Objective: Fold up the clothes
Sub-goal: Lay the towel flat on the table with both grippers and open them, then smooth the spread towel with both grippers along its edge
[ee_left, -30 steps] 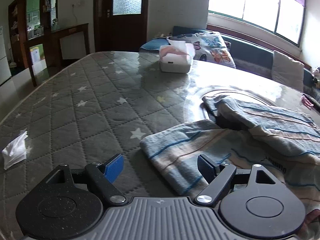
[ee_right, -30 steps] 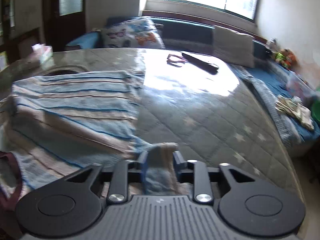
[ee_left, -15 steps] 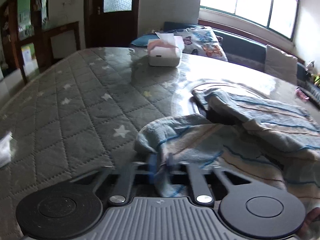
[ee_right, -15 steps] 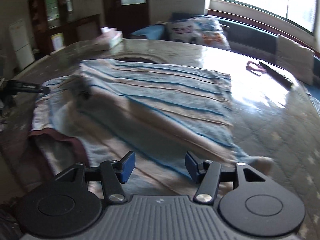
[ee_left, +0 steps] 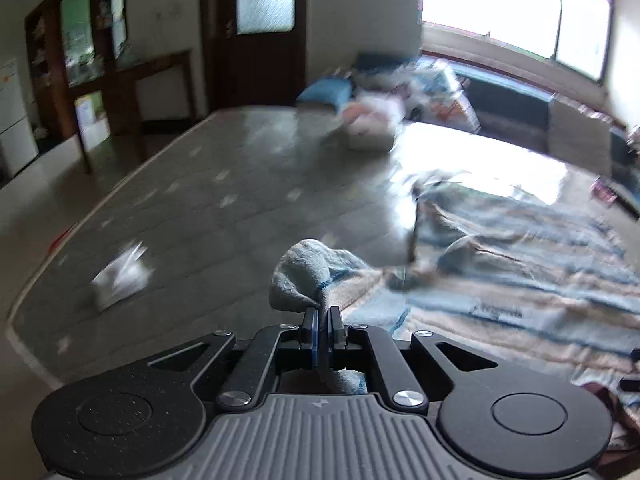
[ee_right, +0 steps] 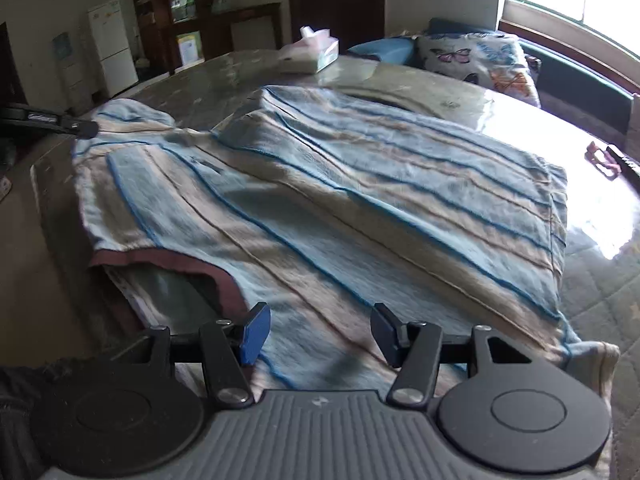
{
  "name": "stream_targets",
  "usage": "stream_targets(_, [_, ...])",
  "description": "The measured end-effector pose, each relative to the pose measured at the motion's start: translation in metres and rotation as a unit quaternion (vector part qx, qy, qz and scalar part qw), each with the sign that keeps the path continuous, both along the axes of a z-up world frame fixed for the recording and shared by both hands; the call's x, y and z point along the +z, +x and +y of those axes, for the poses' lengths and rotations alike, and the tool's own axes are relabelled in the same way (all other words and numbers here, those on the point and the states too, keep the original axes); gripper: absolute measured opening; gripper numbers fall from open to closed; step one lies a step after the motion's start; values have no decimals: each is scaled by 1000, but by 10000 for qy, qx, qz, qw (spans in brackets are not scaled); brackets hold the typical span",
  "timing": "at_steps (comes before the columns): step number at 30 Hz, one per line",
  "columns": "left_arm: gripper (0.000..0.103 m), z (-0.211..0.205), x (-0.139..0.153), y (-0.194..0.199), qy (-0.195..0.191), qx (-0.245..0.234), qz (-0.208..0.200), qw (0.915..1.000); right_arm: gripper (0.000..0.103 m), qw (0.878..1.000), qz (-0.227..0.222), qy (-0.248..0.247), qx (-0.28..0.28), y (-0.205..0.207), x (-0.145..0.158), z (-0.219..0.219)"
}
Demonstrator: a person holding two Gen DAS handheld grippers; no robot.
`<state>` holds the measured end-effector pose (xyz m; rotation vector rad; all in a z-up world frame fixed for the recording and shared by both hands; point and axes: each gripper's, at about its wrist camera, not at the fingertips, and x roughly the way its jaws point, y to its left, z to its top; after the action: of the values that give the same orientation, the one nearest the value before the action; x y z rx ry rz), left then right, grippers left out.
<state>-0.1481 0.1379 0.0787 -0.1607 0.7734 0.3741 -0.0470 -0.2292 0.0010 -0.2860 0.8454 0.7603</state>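
A blue and beige striped garment [ee_right: 340,200] with a maroon hem lies spread on the quilted, glass-topped table [ee_right: 600,296]. My left gripper [ee_left: 323,318] is shut on a bunched corner of the garment [ee_left: 304,272], lifted a little off the table. That same gripper shows at the far left of the right wrist view, as a dark left gripper [ee_right: 86,128] at the garment's raised corner. My right gripper [ee_right: 318,332] is open just above the garment's near edge, nothing pinched between its blue pads.
A tissue box [ee_right: 310,54] stands at the table's far side. A crumpled white wrapper [ee_left: 120,276] lies near the left edge. A dark remote and a pink item [ee_right: 604,158] lie at the right. Cushions and a bench run under the window.
My left gripper closed on the garment's corner and lifted it up. My right gripper let go of the cloth it held, opened, and swung left over the near edge.
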Motion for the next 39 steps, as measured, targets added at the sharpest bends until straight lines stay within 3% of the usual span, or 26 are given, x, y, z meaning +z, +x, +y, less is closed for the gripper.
stream_targets(3, [11, 7, -6, -3, -48, 122, 346, 9993, 57, 9999, 79, 35, 90, 1, 1, 0])
stream_targets(5, [25, 8, -5, -3, 4, 161, 420, 9990, 57, 9999, 71, 72, 92, 3, 5, -2])
stream_targets(8, [36, 4, 7, -3, 115, 139, 140, 9997, 57, 9999, 30, 169, 1, 7, 12, -8])
stream_targets(13, [35, 0, 16, 31, 216, -187, -289, 9992, 57, 9987, -23, 319, -407, 25, 20, -21])
stream_targets(21, [32, 3, 3, 138, -139, -595, -520, 9968, 56, 9940, -150, 454, -984, 57, 28, -42])
stream_targets(24, [33, 4, -4, 174, -298, -819, -494, 9950, 56, 9923, -178, 466, -1136, 66, 29, -47])
stream_targets(30, [33, 3, -24, 231, -267, -935, -291, 9948, 55, 9866, -170, 494, -1546, 96, 27, -59])
stream_targets(39, [35, 4, -50, 271, -349, -1057, -40, 9938, 55, 9794, -133, 516, -1949, 138, 18, -70])
